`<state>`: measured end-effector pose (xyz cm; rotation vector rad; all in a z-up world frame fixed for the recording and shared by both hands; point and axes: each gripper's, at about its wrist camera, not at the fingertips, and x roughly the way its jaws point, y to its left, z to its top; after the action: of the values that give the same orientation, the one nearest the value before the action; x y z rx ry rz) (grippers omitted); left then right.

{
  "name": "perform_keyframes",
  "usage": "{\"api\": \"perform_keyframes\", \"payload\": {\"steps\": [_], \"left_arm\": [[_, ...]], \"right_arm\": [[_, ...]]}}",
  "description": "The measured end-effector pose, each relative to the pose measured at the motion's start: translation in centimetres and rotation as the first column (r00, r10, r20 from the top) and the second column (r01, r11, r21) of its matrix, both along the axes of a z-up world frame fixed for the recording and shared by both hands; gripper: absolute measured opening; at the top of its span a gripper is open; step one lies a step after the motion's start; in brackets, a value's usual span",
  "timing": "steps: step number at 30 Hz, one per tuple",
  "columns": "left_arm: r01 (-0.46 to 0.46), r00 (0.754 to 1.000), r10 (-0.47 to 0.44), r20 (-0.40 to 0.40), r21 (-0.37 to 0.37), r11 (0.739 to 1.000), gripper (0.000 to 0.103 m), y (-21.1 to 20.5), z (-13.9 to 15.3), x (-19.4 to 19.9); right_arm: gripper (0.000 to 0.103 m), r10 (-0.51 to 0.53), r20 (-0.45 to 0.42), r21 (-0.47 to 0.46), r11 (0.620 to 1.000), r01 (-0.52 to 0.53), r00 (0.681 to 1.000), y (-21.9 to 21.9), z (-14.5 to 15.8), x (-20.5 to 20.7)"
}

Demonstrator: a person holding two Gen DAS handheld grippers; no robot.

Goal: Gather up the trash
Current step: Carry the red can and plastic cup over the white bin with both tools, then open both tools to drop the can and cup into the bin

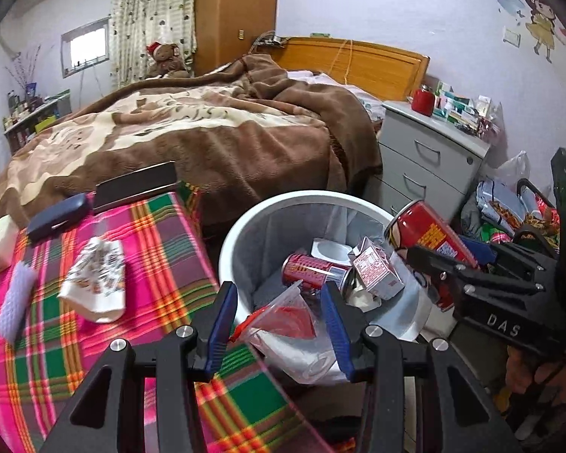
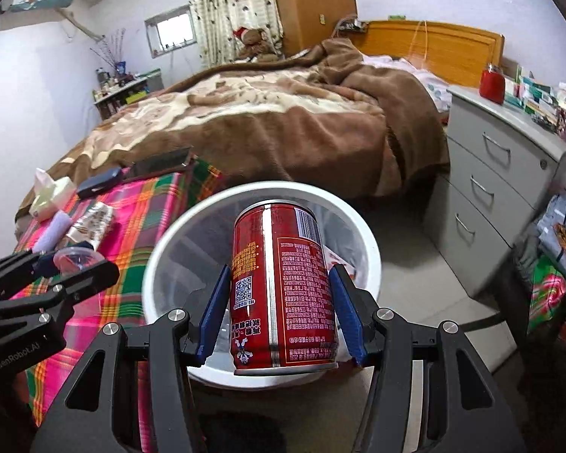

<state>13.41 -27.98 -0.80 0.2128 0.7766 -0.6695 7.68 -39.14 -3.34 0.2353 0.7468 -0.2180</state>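
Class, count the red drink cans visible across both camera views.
2. One can is gripped in the right claw above the bin; another can lies inside it. More may be buried.

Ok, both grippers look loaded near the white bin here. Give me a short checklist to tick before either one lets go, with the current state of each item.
1. Right gripper grips the red can on both sides: ok.
2. Can is over the white bin opening: ok in the right wrist view; in the left wrist view it sits near the rim, so cannot tell exactly.
3. Left gripper holds the clear plastic bag: ok.
4. Bag is over the bin: cannot tell; it hangs at the near rim.
5. Bin has room: ok; a can and small carton lie inside, well below the rim.
6. Table trash left: not ok; crumpled wrapper remains on the plaid cloth.
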Motion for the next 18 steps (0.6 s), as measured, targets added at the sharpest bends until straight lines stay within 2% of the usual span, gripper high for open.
{"api": "perform_keyframes", "payload": {"steps": [8, 10, 12, 15, 18], "left_arm": [[0.01, 0.999, -0.008, -0.035, 0.041, 0.999, 0.047, -3.1, -1.9, 1.9], [0.009, 0.999, -0.007, -0.04, 0.038, 0.999, 0.048, -3.4, -2.2, 2.2], [0.004, 0.999, -0.003, -0.041, 0.044, 0.999, 0.06, -3.5, -2.5, 2.4], [0.013, 0.998, -0.012, -0.06, 0.02, 1.0, 0.06, -3.3, -2.6, 2.5], [-0.001, 0.999, 0.002, -0.054, 0.022, 1.0, 0.062, -3.1, -2.5, 2.5]], "right_arm": [[0.055, -0.017, -0.089, -0.022, 1.0, 0.015, 0.996, -1.3, -2.0, 1.7], [0.055, -0.015, -0.091, -0.032, 0.999, 0.012, 0.996, -1.4, -2.1, 1.6], [0.056, -0.014, -0.083, -0.045, 0.999, 0.01, 0.996, -1.4, -2.0, 1.5], [0.062, -0.008, -0.068, -0.04, 0.999, 0.006, 0.998, -1.4, -1.8, 1.3], [0.063, -0.016, -0.056, -0.024, 1.0, 0.015, 0.998, -1.7, -1.6, 1.1]]}}
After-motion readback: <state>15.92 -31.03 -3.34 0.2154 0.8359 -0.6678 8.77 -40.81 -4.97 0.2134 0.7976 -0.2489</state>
